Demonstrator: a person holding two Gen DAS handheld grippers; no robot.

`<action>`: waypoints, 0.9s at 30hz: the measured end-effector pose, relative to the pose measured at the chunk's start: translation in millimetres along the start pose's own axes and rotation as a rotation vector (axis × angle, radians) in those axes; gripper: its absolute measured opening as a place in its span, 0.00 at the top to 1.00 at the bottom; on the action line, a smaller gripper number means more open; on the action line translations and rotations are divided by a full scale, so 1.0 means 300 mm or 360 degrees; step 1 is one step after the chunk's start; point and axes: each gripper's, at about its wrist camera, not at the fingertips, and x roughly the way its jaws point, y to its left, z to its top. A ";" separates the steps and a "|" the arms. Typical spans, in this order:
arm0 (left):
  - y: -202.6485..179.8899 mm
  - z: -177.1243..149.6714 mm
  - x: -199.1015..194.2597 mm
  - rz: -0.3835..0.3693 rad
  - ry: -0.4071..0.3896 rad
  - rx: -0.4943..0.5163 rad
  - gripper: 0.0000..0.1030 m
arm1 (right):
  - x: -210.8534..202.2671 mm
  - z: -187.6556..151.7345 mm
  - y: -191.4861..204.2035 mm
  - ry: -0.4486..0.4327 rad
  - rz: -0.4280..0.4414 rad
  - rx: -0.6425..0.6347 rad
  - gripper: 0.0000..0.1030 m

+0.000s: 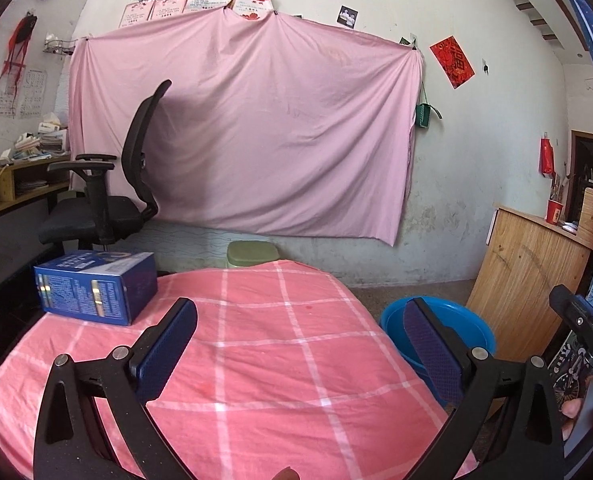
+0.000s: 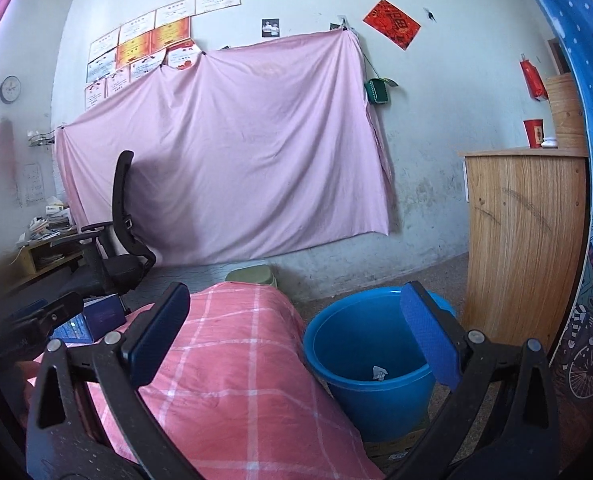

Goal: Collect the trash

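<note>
A blue plastic bucket (image 2: pixel 380 404) stands on the floor to the right of the table, with a crumpled white scrap (image 2: pixel 378 372) at its bottom. On the table's pink checked cloth (image 1: pixel 280 360) lies a dark blue carton (image 1: pixel 92 294), at the far left corner. My left gripper (image 1: pixel 302 336) hovers over the cloth, open wide with nothing between its blue pads. Over the table's right edge and the bucket, my right gripper (image 2: pixel 296 320) is also open and empty. The left wrist view shows only the bucket's rim (image 1: pixel 476 332), behind the right finger.
A black office chair (image 1: pixel 112 200) and a green stool (image 1: pixel 252 254) stand behind the table. A wooden cabinet (image 2: pixel 524 248) with a red cup (image 2: pixel 533 133) stands beyond the bucket. A pink sheet (image 1: pixel 248 132) covers the wall. A cluttered desk (image 1: pixel 16 176) is at the left.
</note>
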 end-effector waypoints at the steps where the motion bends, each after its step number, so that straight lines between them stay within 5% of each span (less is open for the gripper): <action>1: 0.005 -0.004 -0.018 0.0004 -0.0007 0.0001 0.02 | -0.013 -0.003 0.013 -0.0005 0.0000 -0.0014 0.00; 27: 0.120 -0.203 -0.320 0.0111 -0.0056 0.0021 0.02 | -0.247 -0.152 0.185 0.0048 0.0022 -0.0101 0.00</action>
